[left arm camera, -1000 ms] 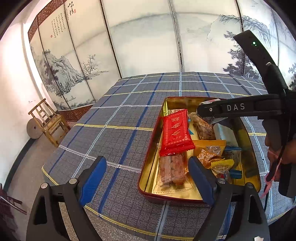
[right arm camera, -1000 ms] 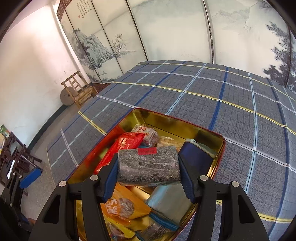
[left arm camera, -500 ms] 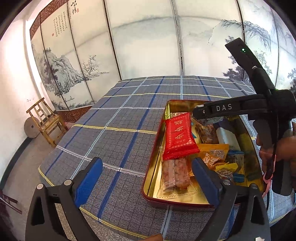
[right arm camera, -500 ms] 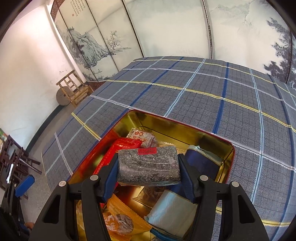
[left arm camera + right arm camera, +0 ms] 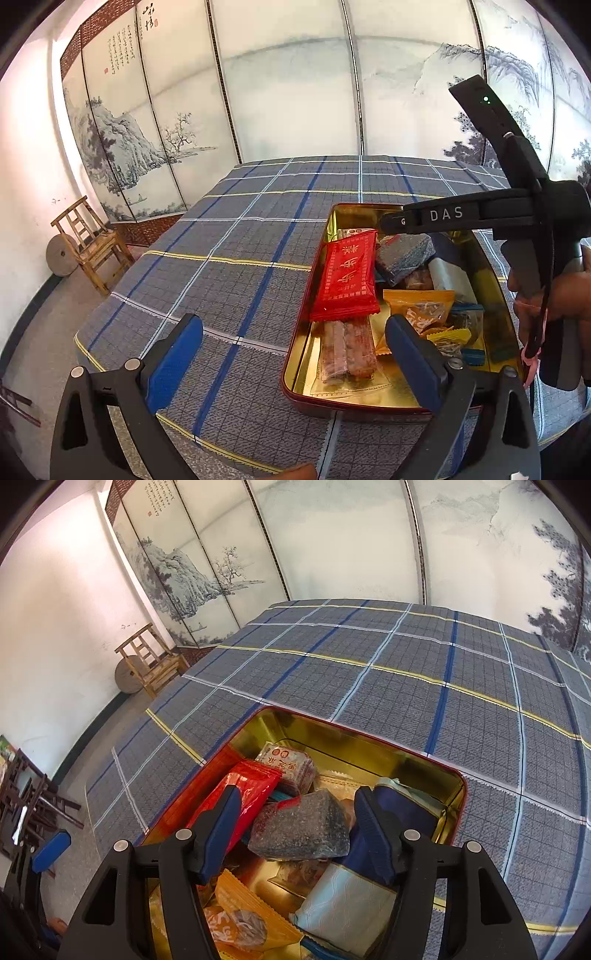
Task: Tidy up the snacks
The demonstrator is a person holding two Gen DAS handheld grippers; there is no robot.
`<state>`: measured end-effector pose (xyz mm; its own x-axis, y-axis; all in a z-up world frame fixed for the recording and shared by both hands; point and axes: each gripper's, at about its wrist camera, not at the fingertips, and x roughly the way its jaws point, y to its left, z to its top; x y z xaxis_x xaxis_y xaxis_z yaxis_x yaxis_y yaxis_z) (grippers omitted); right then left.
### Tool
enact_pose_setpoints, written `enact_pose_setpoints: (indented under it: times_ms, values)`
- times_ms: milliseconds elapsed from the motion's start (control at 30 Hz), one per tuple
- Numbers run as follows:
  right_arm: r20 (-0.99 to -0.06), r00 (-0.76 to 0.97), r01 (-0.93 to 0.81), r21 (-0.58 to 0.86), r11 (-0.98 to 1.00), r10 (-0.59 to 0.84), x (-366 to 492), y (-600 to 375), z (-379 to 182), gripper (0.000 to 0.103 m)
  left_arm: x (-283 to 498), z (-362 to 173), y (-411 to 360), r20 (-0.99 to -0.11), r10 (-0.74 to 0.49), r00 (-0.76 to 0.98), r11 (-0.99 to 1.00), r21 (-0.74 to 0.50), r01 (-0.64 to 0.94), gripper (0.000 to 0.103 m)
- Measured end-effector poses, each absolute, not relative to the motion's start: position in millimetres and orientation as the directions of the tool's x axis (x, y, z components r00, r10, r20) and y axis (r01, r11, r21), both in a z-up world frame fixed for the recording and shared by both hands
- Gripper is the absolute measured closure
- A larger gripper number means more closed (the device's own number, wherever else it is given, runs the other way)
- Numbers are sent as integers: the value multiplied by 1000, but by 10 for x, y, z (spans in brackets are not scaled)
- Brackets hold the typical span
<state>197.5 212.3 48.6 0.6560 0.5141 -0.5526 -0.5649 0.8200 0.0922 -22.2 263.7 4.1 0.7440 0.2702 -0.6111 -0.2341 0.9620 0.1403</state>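
We see the right gripper [image 5: 295, 812] over the tin [image 5: 369, 744]; its jaws have just been opening, and the grey pack [image 5: 301, 825] lies loose between them. Our left gripper [image 5: 291, 354] stands wide, holding nothing.

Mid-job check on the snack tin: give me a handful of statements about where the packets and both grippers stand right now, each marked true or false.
1. The dark speckled packet lies inside the tin. True.
2. The right gripper clamps that packet firmly. False: its jaws have just been opening, and the packet sits tilted between them with a gap on the left side.
3. The left gripper is open and holds nothing. True.
4. The long red packet lies out on the plaid cloth. False: it is in the tin, along its left side.
5. The tin has its lid on. False: it is open, gold inside showing.
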Motion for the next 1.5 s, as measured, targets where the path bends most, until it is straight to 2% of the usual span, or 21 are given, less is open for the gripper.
enact_pose_setpoints:
  times_ms: [200,400,533,667,767,867,1033,1133,1300,1500]
  values:
    - [-495,678,-584,87,807,544,1721,2069,572,34,-282,109,2623,-596,257,760,965,126,-228,4]
    - [-374,756,-587,-23,809,537,1092,1902,597,28,-416,276,2656,-555,261,789,962,85,-259,2]
    - [-286,802,-563,-69,824,524,701,1697,622,23,-573,482,2586,-483,297,824,953,93,-289,2]
    - [-200,839,-533,-115,838,506,329,1483,717,20,-876,826,2516,-358,303,883,951,49,-307,0]
    - [-137,858,-511,-126,850,495,79,1303,813,14,-1094,1078,2483,-278,264,924,961,-6,-276,0]
    - [-93,866,-499,-118,859,491,-112,1157,897,12,-1228,1246,2420,-239,204,949,974,-52,-222,0]
    - [-55,873,-488,-127,864,485,-366,1018,918,9,-1263,1369,2194,-254,160,954,986,-8,-167,0]
    - [-44,880,-475,-132,870,473,-465,939,893,8,-1295,1362,2039,-252,187,950,982,41,-183,0]
    - [-25,893,-447,-136,884,448,-619,794,844,7,-1360,1376,1920,-249,172,953,985,36,-169,0]
    - [-20,898,-439,-136,888,440,-722,716,795,5,-1293,1340,1914,-297,168,940,985,11,-172,0]
